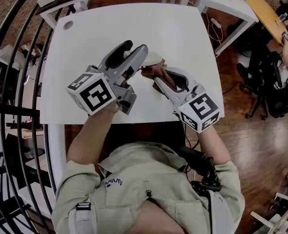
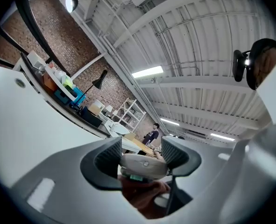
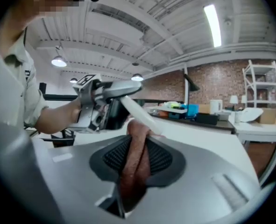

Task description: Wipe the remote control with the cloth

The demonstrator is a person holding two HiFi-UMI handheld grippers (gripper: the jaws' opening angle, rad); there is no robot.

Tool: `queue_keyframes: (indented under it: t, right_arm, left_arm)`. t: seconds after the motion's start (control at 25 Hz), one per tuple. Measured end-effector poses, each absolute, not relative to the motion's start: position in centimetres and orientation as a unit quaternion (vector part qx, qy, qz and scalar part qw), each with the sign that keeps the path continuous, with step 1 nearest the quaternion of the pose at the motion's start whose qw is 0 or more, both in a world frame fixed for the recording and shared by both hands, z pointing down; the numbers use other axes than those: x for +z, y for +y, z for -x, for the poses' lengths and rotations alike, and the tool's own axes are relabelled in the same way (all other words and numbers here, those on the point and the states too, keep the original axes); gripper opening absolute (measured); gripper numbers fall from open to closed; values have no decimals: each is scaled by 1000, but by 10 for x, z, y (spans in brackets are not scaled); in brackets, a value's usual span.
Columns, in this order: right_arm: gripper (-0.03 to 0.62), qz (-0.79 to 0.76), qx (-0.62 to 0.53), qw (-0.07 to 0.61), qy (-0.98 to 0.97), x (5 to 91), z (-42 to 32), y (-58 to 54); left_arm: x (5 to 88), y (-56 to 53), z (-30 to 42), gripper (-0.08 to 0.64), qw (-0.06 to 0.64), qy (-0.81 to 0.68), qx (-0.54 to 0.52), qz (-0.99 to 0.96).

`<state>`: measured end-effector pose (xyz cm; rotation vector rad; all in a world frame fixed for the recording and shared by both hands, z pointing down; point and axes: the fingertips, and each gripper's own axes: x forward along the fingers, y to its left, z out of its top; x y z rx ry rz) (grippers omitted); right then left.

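Note:
I hold the white remote control above the white table, with my left gripper shut on one end of it. In the left gripper view the remote sits crosswise between the two ribbed pads, and the brown cloth lies just below it. My right gripper is shut on the brown cloth, which touches the remote. In the right gripper view the cloth stands folded between the pads, and its top meets the slanting remote held by the left gripper.
A round grommet sits near the table's far left corner. A second white desk with a cable stands at the back right, and office chairs are on the wooden floor to the right. A black railing runs along the left.

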<state>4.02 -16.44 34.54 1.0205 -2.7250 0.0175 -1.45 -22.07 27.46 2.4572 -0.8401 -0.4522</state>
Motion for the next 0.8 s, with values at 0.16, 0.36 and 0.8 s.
queue_keyframes:
  t: [0.16, 0.36, 0.8]
  right_arm:
    - [86, -408, -42, 54, -910, 311, -63, -178]
    - [86, -384, -38, 75, -920, 330, -39, -185]
    - [91, -412, -23, 174, -894, 362, -50, -230]
  left_arm:
    - [293, -210, 8, 155, 257, -276, -134, -916]
    - [337, -218, -14, 4, 286, -277, -57, -915]
    - [361, -247, 28, 5, 173, -409, 31, -895]
